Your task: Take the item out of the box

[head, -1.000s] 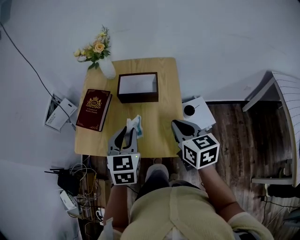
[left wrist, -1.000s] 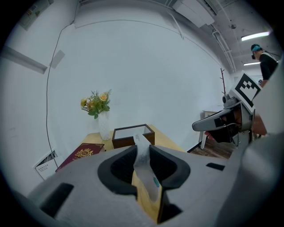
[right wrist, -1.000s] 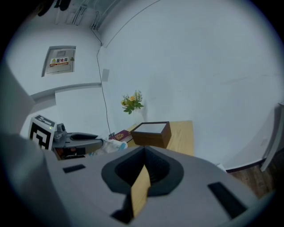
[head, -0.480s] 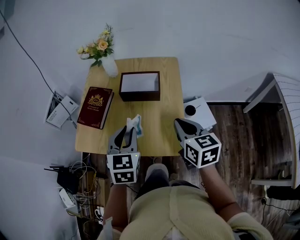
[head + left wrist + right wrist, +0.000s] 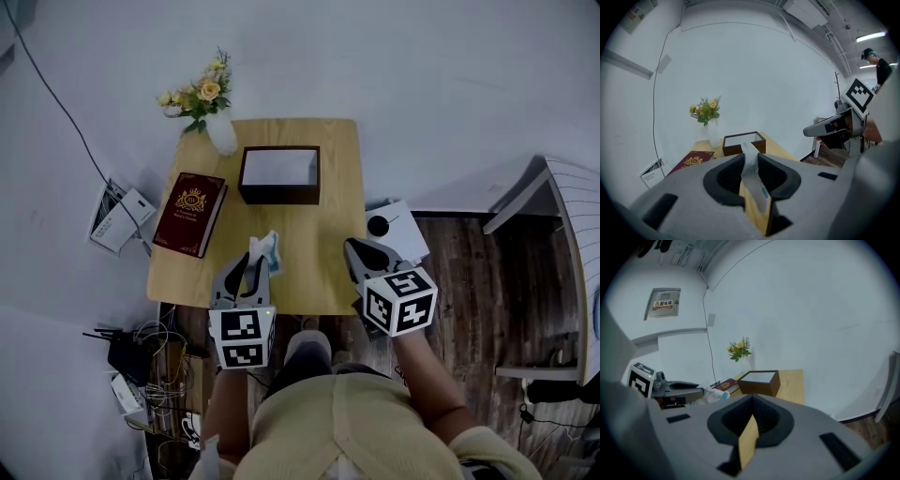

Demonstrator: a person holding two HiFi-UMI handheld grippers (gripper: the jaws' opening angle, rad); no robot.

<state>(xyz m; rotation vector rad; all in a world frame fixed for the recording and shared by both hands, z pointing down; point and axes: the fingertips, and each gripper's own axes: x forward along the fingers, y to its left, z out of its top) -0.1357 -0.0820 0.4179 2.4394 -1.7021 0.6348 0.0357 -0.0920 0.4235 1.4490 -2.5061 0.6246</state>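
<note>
1. White-and-blue packet (image 5: 270,249): clamped between the jaws of the left gripper (image 5: 253,264), out of the box, over the table (image 5: 323,234) at 7 o'clock.
2. Dark open box (image 5: 278,196): stood at 12 o'clock, well apart from the packet.
3. Right gripper (image 5: 360,255): jaws together, nothing between them, at 5 o'clock.
4. Red book (image 5: 189,214): lay at 9 o'clock.
5. Flower vase (image 5: 217,136): stood at 11 o'clock.

table (image 5: 319,253): pale wood, smooth, matt
box (image 5: 278,195): dark wood walls, low sheen; pale matt inside
book (image 5: 189,214): maroon cover, gilt emblem, slight gloss
packet (image 5: 266,250): white, crinkled; film or paper, cannot tell
left gripper (image 5: 255,259): grey matt plastic
floor (image 5: 469,281): dark planks, rough grain
vase (image 5: 217,139): white, smooth
</note>
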